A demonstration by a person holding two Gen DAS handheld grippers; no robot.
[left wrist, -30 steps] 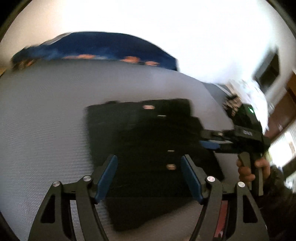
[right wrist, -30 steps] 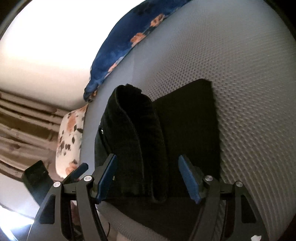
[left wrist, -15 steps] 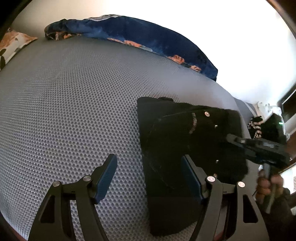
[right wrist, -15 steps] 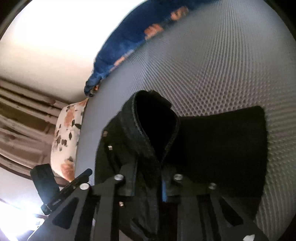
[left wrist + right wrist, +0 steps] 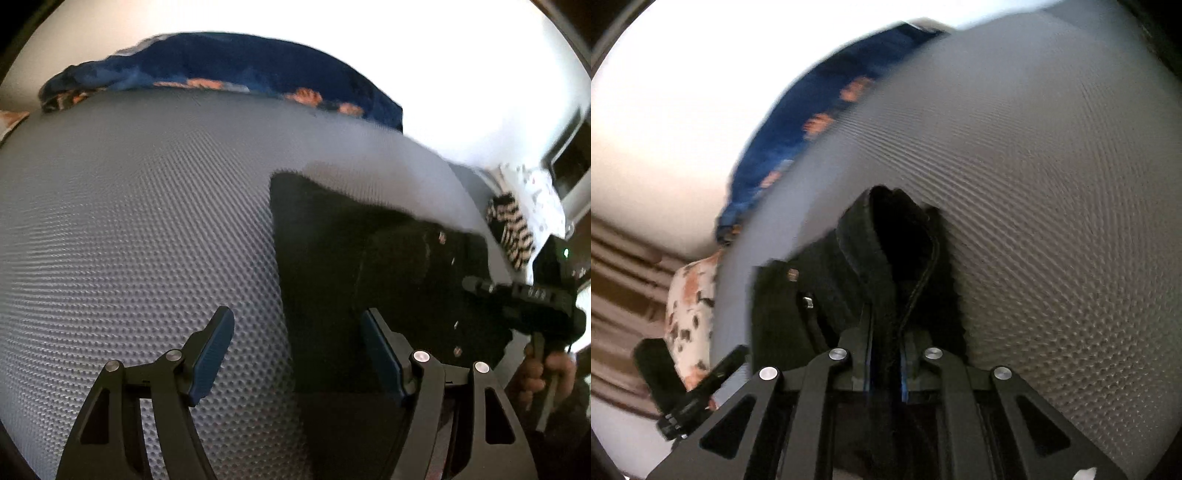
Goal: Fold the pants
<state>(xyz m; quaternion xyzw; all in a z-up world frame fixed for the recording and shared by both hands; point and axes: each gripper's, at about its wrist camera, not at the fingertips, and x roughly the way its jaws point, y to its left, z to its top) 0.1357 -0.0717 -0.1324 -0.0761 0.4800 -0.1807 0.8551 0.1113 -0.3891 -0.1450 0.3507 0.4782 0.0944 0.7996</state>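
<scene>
Right gripper pinching the black pants, left one hanging wide open over the bed.

The black pants [image 5: 369, 266] are lying in a folded-up bundle on the grey dimpled mattress [image 5: 140, 229], sitting around 3 o'clock in the left wrist view. The right gripper [image 5: 886, 369] has its blue-padded fingers squeezed together on a raised fold of the waistband, so the fabric stands up in a hump at 12 o'clock from its tips. The left gripper [image 5: 297, 350] is spread wide with nothing between the fingers; its right finger is over the pants' near edge, its left finger over bare mattress. There's a blue flowery blanket [image 5: 221, 66] bunched along the far edge at 12 o'clock, and a spotted pillow [image 5: 689, 314] at 9 o'clock in the right view.
</scene>
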